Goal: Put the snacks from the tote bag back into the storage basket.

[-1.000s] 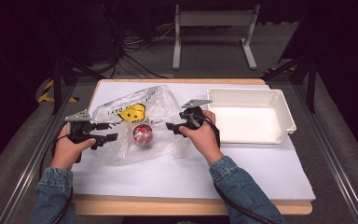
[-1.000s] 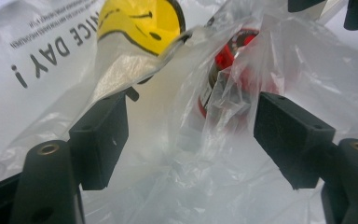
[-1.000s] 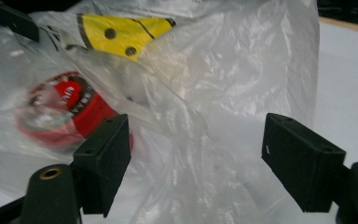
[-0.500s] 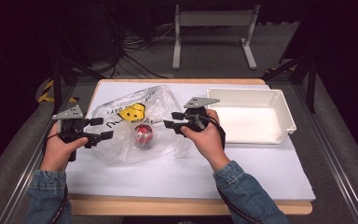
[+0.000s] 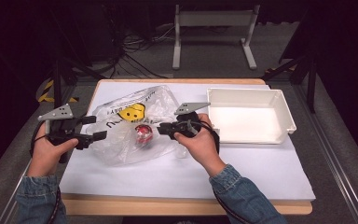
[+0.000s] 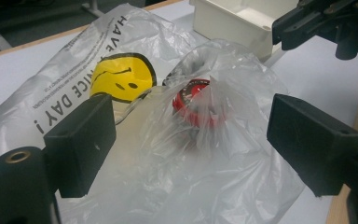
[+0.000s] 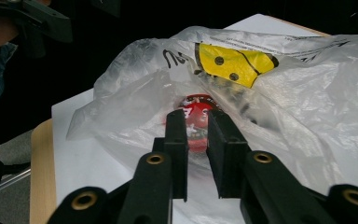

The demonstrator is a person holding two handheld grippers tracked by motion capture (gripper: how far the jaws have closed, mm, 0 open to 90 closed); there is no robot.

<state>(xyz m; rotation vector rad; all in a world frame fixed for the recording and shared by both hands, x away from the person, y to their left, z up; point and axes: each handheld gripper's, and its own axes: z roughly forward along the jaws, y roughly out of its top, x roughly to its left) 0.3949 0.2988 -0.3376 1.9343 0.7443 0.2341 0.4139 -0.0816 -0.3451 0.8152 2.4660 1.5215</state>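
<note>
- Red-topped round item sits inside the clear plastic bag, which lies crumpled on the white table cover, left of the middle; the high view puts that red item between the two grippers.
- Bag's printed side, with its yellow smiley face, is turned up toward the far edge.
- Right gripper is at the bag's right flank, its jaws having just been closing; in the right gripper view they stand near each other with a slim gap, and film bunches ahead of the tips. Whether the pads actually pinch plastic, I cannot tell.
- Left gripper is off the bag's left edge, its jaws having just been opening; in the left gripper view the pads stand wide apart, nothing pressed between them.
- My read: this is the bag-handling step, getting hold of the film to reach or tip out the item.
- Next move likely needs the left jaws to pinch the film opposite the right.
- White bin waits on the right, well apart from the bag.
</note>
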